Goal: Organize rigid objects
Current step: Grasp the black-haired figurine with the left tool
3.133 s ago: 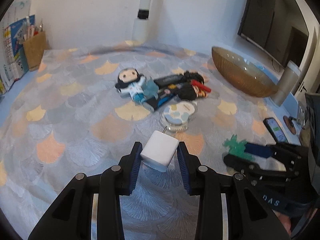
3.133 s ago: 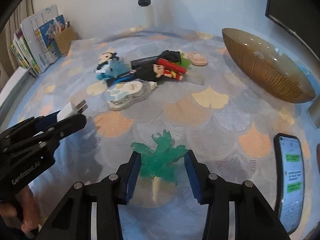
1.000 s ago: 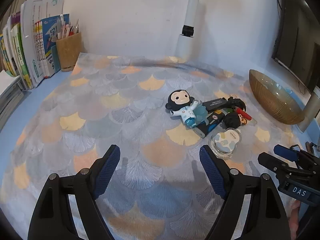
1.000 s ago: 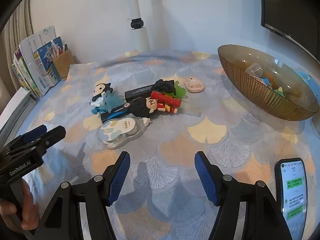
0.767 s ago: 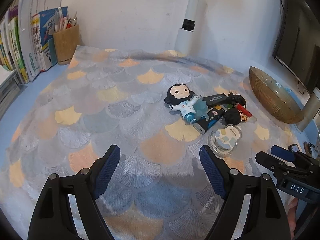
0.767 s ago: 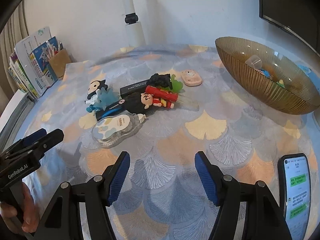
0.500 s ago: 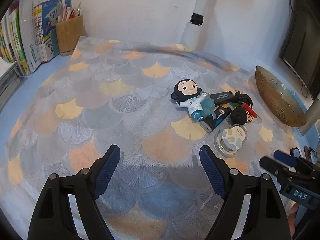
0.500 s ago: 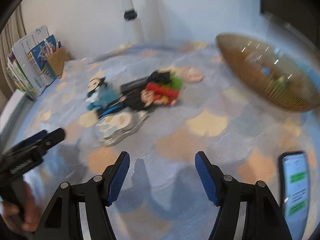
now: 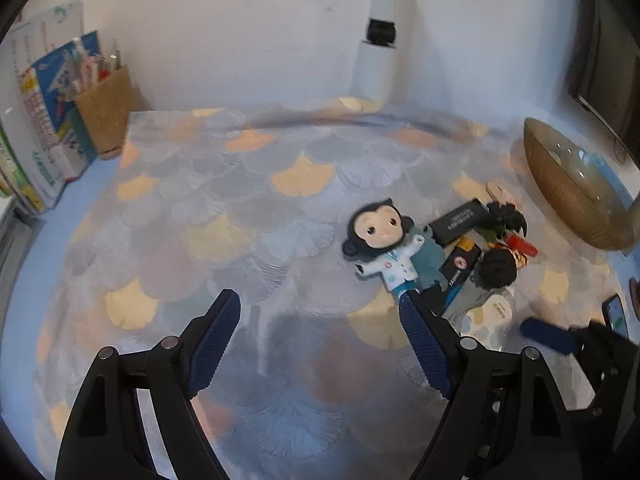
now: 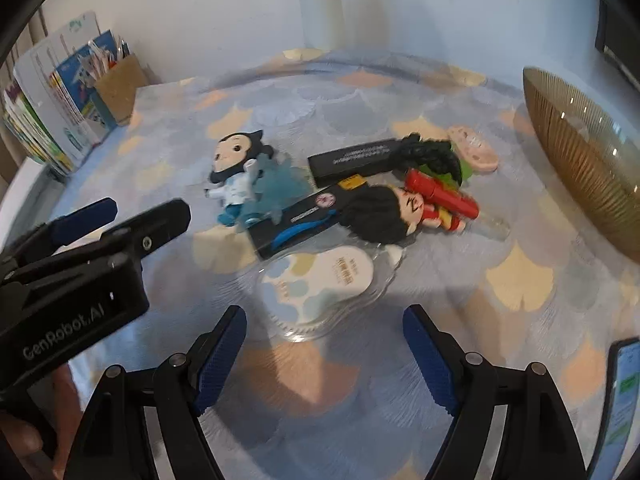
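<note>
books: a row of them standing at the far left edge (image 10: 36, 120), too blurry to count
pen cup: one brown cup (image 10: 120, 84) stuffed with pens, right beside the books
left claw: (image 9: 316, 340) wide apart, nothing in it, just bare cloth between the pads
cloth: fan-pattern tablecloth (image 9: 240, 208), the whole left half is free, loads of room to move there
pile: one heap right of centre, everything touching or overlapping
dolls: two. One big-headed one in a white coat (image 10: 236, 172) at the left end of the pile, one dark-haired one (image 10: 384, 212) lying on its side
black boxes: two long ones, one at the back (image 10: 356, 160), one slanted under the dolls (image 10: 304, 216)
red tube: one (image 10: 440, 194), against the dark-haired doll
clear pack: one blister pack (image 10: 328, 284), nearest thing to the right claw, just ahead of its tips
right claw: (image 10: 324, 348) opening up, nothing between the pads
pink thing: one small round piece (image 10: 474, 150) behind the pile, can't tell what it is
black and green lump: next to the pink one, can't make it out
bowl: one ribbed amber bowl (image 10: 580, 152) near the right edge, cut off by the frame, contents hard to read
phone: one (image 10: 624, 396), lit screen, half cropped at bottom right
</note>
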